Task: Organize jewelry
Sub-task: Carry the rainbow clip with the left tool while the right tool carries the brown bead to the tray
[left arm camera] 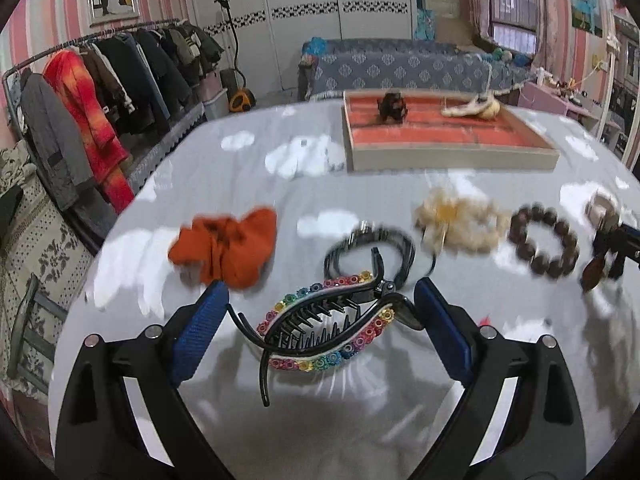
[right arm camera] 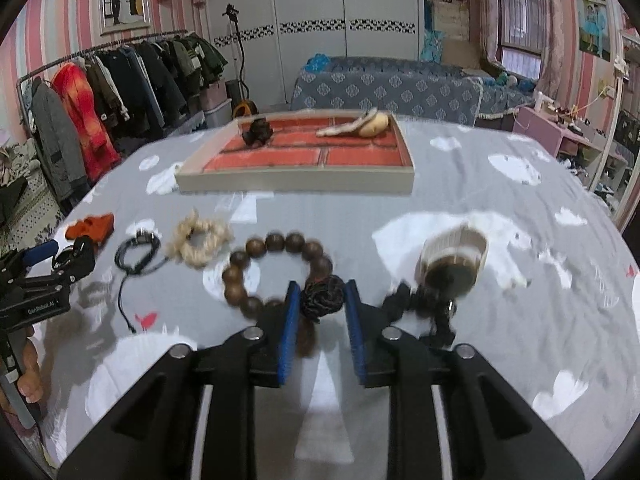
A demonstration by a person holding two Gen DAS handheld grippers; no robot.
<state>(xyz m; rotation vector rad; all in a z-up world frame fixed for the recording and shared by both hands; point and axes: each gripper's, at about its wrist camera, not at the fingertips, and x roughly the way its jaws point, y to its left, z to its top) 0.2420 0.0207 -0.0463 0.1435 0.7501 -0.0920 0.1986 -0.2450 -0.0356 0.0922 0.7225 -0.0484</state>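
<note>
My left gripper [left arm camera: 322,312] is shut on a black hair claw [left arm camera: 320,320] trimmed with rainbow flowers, held crosswise between the blue pads above the grey bedspread. My right gripper [right arm camera: 320,300] is shut on a dark knotted ornament [right arm camera: 323,295] with a brownish tail hanging below it. Just behind it lies a brown wooden bead bracelet [right arm camera: 276,272]. The red-lined tray [right arm camera: 296,182] stands at the far side, holding a dark piece [right arm camera: 258,132] and a cream hair clip [right arm camera: 356,126]. The right gripper [left arm camera: 608,252] also shows at the left wrist view's right edge.
On the bedspread lie an orange scrunchie [left arm camera: 228,248], a black cord bracelet [left arm camera: 368,248], a cream fluffy scrunchie [left arm camera: 456,220] and a beige ribbed piece [right arm camera: 456,252] with black bits beside it. A clothes rack [left arm camera: 100,92] stands left, a sofa [right arm camera: 400,88] behind.
</note>
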